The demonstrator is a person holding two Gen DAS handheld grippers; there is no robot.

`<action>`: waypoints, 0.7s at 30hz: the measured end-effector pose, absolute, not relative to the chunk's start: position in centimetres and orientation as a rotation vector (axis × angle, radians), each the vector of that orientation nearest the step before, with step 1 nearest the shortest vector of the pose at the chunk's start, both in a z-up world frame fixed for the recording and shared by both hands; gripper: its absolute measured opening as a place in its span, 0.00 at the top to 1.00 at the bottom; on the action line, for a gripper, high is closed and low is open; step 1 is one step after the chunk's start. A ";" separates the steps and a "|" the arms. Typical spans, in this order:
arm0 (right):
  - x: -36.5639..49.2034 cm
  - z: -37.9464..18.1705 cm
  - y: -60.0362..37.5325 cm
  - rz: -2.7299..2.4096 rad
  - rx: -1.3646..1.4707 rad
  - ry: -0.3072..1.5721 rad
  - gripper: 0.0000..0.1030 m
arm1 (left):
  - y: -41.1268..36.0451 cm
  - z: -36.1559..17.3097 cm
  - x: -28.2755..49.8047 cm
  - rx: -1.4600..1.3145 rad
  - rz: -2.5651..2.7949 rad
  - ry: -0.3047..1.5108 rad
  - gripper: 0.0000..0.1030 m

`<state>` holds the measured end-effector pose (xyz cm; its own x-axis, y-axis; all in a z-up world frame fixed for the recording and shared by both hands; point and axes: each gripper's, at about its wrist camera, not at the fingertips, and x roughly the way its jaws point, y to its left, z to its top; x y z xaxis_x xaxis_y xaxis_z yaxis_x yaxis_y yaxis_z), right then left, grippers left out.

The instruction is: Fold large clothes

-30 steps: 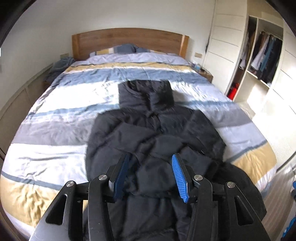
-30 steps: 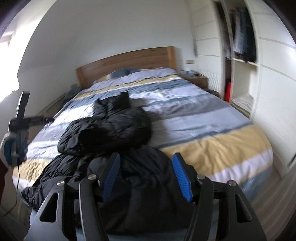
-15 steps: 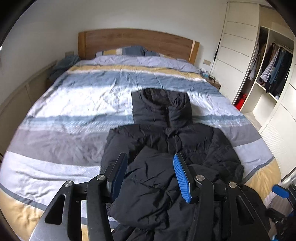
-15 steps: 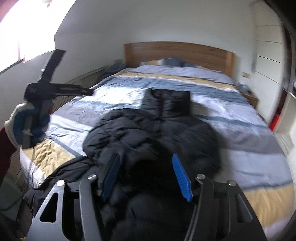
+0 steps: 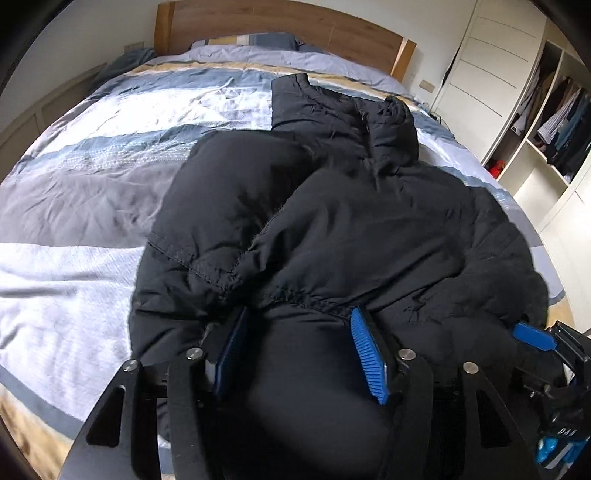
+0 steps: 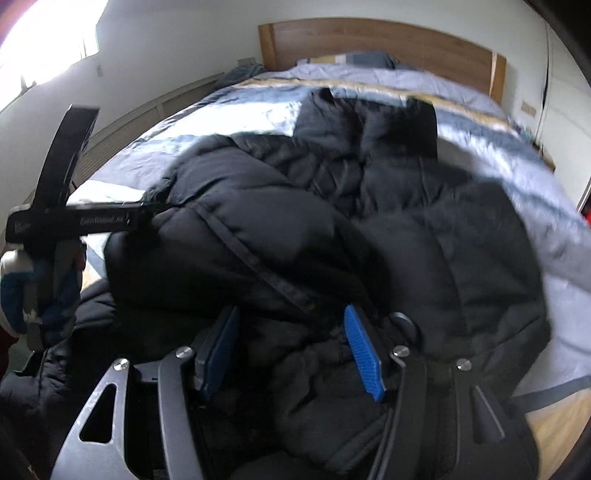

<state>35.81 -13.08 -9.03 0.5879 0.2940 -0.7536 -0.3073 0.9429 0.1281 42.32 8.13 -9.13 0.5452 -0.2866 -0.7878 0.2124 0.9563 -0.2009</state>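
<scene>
A large black puffer jacket (image 5: 332, 206) lies on the striped bed, its hood toward the headboard and both sleeves folded over its chest. It also fills the right wrist view (image 6: 332, 229). My left gripper (image 5: 299, 332) is open, its blue pads on either side of a bulge of jacket fabric near the hem. My right gripper (image 6: 291, 332) is open too, low over the jacket's lower part, with fabric between the pads. The right gripper's blue tip (image 5: 535, 338) shows at the right of the left wrist view. The left gripper's body (image 6: 55, 218) shows at the left of the right wrist view.
The bed (image 5: 92, 177) has a blue, white, grey and yellow striped cover and a wooden headboard (image 5: 280, 22). An open wardrobe (image 5: 546, 122) with hanging clothes stands on the right. A low wall ledge (image 6: 140, 122) runs along the bed's left side.
Both grippers have moved forward and down onto the jacket's lower part. The jacket now looms much closer in both views. Both stay open.
</scene>
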 end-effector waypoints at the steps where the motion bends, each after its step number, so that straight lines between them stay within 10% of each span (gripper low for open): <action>1: 35.8 -9.3 -13.2 0.349 -0.015 0.881 0.44 | 7.9 -9.4 42.3 -0.073 -0.287 0.955 0.44; 12: 30.9 -8.2 -15.2 0.266 -0.011 0.950 0.44 | 7.1 -7.6 37.5 -0.067 -0.233 1.003 0.37; 21: 27.2 1.7 -21.0 0.191 0.031 0.803 0.44 | 10.0 6.2 36.1 -0.077 -0.230 0.859 0.34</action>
